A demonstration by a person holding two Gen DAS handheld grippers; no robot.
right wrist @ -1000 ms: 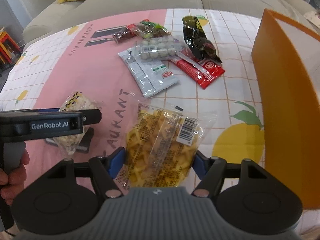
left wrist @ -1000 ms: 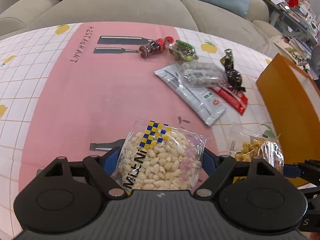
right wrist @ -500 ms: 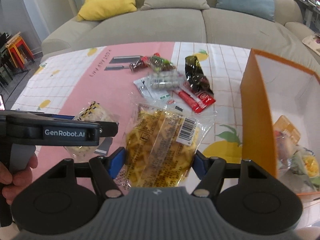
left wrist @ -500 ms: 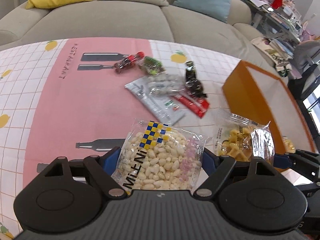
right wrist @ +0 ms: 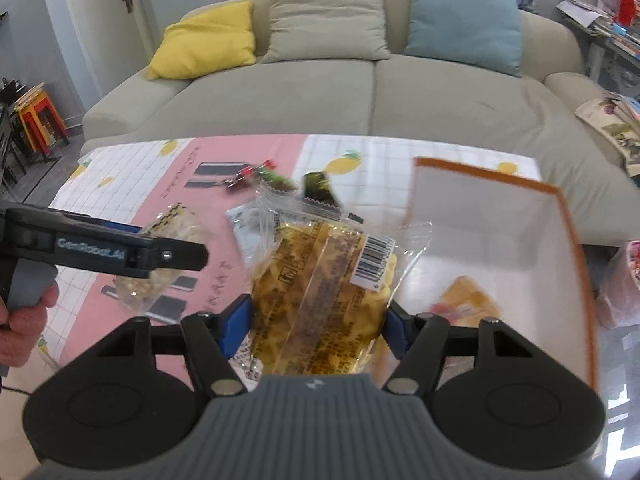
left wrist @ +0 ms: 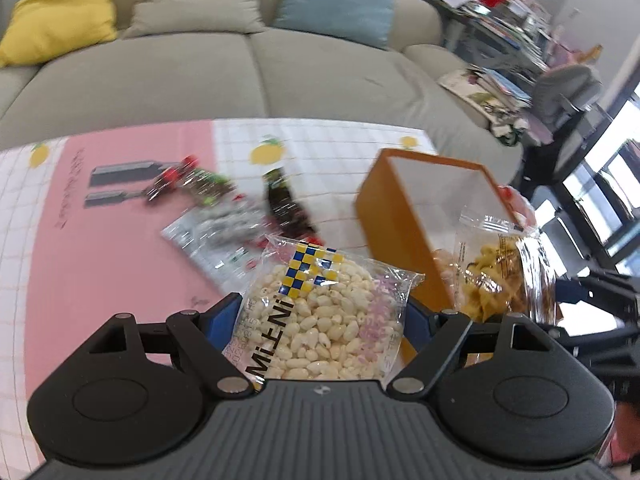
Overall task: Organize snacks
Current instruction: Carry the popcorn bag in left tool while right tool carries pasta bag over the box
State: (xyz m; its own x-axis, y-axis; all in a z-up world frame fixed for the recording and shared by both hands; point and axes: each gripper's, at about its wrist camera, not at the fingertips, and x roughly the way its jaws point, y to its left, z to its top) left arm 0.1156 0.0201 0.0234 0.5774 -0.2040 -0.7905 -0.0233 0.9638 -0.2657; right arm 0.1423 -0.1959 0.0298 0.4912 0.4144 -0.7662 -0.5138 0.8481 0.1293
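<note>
My left gripper [left wrist: 322, 312] is shut on a clear bag of white puffed grains [left wrist: 316, 320] with a blue-and-yellow checked label, held above the table. My right gripper [right wrist: 316, 322] holds a clear bag of yellow snacks [right wrist: 320, 280]; its jaws are closing, pads pressed on the bag's sides. That bag hangs beside the near left wall of the open orange box [right wrist: 480, 168], which holds a few packets [right wrist: 468, 300]. In the left wrist view the yellow bag [left wrist: 492, 280] hangs over the box [left wrist: 400, 232].
Loose snacks lie on the pink and white tablecloth: a silver packet [left wrist: 216, 236], a dark packet [left wrist: 284, 204] and red-green sweets [left wrist: 192, 180]. A grey sofa [right wrist: 360, 92] with cushions stands behind. A hand [right wrist: 24, 320] holds the left gripper's handle. Cluttered shelves [left wrist: 500, 28] stand far right.
Both grippers have risen from the table with their bags and moved right toward the orange box, whose inside has come into view. The loose snacks have stayed put.
</note>
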